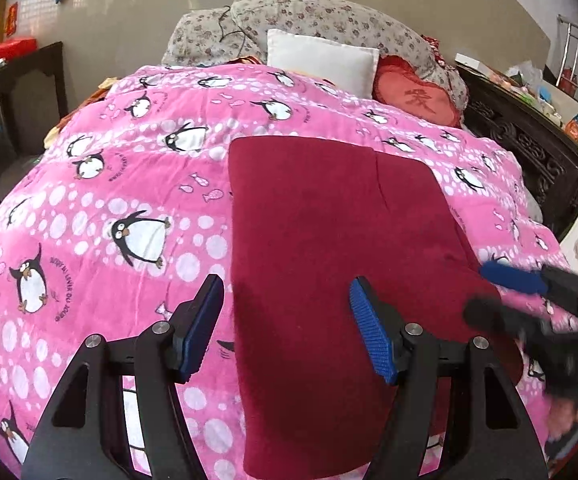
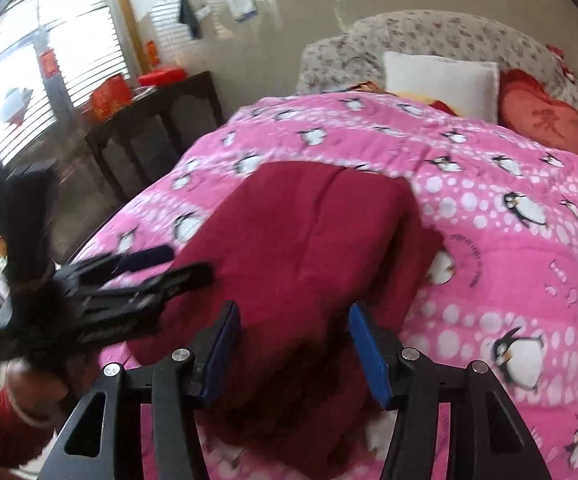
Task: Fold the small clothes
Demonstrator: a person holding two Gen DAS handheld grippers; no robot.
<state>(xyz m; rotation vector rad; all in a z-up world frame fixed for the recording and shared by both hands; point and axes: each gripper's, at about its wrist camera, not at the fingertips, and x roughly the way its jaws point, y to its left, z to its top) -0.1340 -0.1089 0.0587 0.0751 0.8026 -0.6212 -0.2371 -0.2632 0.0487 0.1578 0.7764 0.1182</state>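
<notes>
On pink penguin blanket (image 1: 137,184), folded red garment (image 1: 329,240) (both grippers' fingers apart).

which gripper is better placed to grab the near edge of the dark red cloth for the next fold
Left, probably. The left gripper hangs open and steady over the dark red cloth, jaws straddling its left edge. The right gripper, also open, looks blurred at the right edge.

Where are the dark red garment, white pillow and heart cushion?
dark red garment (image 1: 329,240), left wrist view, middle of the cloth.
white pillow (image 1: 321,62), left wrist view, front face.
heart cushion (image 2: 545,120), right wrist view, centre.
</notes>
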